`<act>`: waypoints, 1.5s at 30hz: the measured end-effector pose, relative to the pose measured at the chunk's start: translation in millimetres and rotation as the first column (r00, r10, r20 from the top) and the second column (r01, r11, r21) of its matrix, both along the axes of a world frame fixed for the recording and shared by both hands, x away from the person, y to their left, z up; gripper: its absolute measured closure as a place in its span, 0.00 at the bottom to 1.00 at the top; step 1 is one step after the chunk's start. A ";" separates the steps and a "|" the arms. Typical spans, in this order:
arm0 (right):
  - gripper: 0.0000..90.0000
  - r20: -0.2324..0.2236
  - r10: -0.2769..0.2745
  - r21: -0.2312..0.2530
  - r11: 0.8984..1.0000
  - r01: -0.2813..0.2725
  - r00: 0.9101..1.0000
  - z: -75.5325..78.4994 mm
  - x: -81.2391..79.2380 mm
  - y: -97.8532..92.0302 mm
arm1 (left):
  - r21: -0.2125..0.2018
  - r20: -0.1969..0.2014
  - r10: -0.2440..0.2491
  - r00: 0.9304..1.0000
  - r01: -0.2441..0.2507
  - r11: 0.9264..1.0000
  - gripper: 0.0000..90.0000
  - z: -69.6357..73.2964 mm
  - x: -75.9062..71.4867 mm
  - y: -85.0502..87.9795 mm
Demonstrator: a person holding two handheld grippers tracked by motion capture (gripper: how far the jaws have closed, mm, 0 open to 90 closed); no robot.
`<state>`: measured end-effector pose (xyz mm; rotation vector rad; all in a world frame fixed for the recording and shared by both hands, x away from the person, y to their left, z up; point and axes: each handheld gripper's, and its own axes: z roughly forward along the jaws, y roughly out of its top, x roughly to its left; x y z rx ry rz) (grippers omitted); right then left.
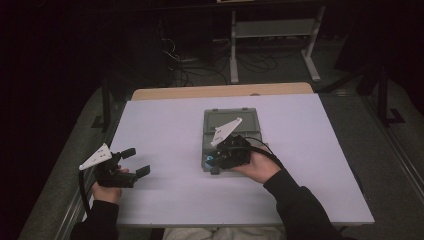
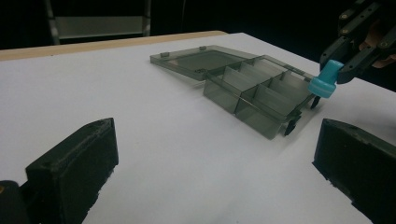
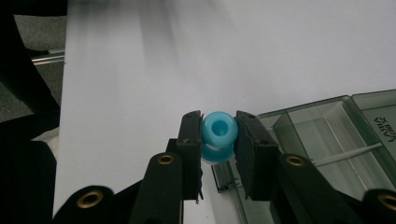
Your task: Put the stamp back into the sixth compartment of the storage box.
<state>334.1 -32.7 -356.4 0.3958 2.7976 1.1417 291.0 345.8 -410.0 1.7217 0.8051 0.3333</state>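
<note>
A smoky grey compartment box [image 1: 227, 131] lies open in the middle of the white table, its lid folded flat behind it. My right gripper [image 1: 216, 159] hovers at the box's near corner, shut on a small blue spool-shaped piece [image 3: 218, 135] held between its jaws. The same blue piece [image 2: 324, 81] hangs just above the near corner of the box [image 2: 254, 91] in the left gripper view. My left gripper [image 1: 136, 161] rests near the table's left edge, open and holding nothing, its jaws spread wide toward the box.
The white table [image 1: 170, 130] sits on a wooden top whose far edge shows behind it. A metal frame and cables stand on the dark floor beyond. The box compartments [image 3: 322, 130] look empty.
</note>
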 end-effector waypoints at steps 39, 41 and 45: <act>0.79 -0.031 -0.089 -0.037 0.995 0.088 0.996 -5.8 35.2 -17.8 | -0.005 0.000 0.002 1.000 -0.002 1.000 0.00 0.1 0.0 0.3; 0.79 -0.038 -0.098 -0.046 0.994 0.096 0.994 -7.0 36.6 -19.1 | -0.005 0.000 0.002 1.000 -0.002 1.000 0.00 0.2 0.0 0.3; 0.79 -0.038 -0.105 -0.055 0.993 0.103 0.994 -8.6 39.3 -21.5 | -0.005 0.000 0.002 1.000 -0.002 1.000 0.00 0.2 0.0 0.4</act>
